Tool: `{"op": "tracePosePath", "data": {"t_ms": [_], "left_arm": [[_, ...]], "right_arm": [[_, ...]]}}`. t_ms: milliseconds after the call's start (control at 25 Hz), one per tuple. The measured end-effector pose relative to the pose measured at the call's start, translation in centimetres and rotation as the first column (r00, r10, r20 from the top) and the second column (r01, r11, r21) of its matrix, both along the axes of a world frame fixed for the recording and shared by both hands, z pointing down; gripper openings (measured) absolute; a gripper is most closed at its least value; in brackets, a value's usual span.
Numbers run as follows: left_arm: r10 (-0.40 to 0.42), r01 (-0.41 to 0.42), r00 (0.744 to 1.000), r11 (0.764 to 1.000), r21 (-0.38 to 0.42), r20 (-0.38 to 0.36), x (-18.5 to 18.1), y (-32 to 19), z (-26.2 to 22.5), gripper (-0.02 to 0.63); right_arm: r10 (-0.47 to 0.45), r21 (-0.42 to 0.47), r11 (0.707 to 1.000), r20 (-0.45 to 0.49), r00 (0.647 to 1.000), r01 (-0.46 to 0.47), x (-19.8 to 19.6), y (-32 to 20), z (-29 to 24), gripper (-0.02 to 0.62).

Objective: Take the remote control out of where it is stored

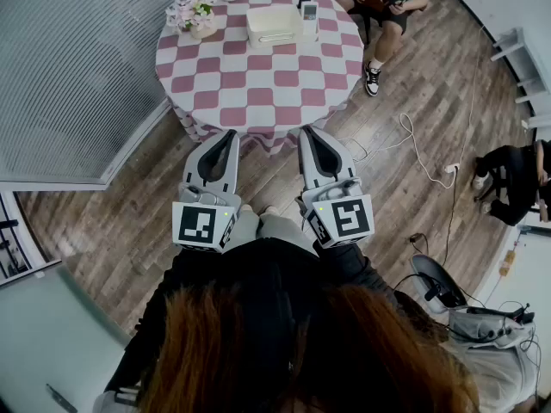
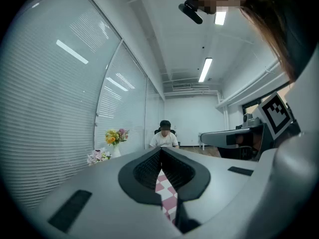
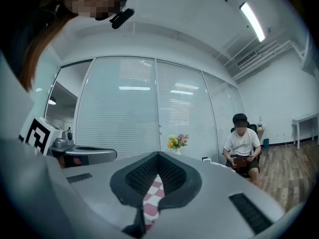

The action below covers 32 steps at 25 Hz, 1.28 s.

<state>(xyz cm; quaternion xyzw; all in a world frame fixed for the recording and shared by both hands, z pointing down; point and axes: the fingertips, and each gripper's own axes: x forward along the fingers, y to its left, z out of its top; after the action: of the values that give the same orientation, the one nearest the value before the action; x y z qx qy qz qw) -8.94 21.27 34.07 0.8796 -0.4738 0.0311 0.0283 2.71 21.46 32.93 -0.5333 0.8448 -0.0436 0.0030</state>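
Checked tabletop [image 1: 258,84] across the wood floor carries the remote control [image 1: 309,10], standing upright at the right end of a white box [image 1: 272,26], apparently its storage place and not yet removed. Both the left gripper [image 1: 230,136] and the right gripper [image 1: 309,133] hover level, well short of the tabletop, jaws closed on nothing. Approach, grasp and withdrawal all remain.
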Motion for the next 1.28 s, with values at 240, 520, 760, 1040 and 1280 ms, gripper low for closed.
{"op": "tracePosePath", "data": {"t_ms": [240,520,760,1040,1280], "left_arm": [[0.01,-0.01,1.0,1.0,0.005,0.007,0.6,-0.7,-0.2,0.009],[-0.002,0.002,1.0,1.0,0.008,0.01,1.3,-0.4,-0.3,0.009],[-0.023,0.023,1.0,1.0,0.01,0.007,2.1,-0.2,0.0,0.009],[-0.039,0.039,0.999,0.999,0.018,0.002,3.1,-0.7,0.1,0.009],[-0.04,0.04,0.999,0.999,0.018,0.004,3.6,-2.2,0.2,0.009]], "right_arm": [[0.016,-0.02,1.0,-0.007,1.0,-0.016,0.4,-0.7,0.2,0.014],[-0.029,-0.008,1.0,0.036,0.999,0.03,0.9,-0.4,0.2,0.014],[-0.043,-0.005,0.999,0.034,0.998,0.043,2.1,-0.5,0.4,0.014],[-0.056,0.0,0.998,0.033,0.998,0.056,3.3,-1.3,0.6,0.014],[-0.052,-0.003,0.999,0.04,0.998,0.052,3.9,-2.6,0.9,0.014]]}}
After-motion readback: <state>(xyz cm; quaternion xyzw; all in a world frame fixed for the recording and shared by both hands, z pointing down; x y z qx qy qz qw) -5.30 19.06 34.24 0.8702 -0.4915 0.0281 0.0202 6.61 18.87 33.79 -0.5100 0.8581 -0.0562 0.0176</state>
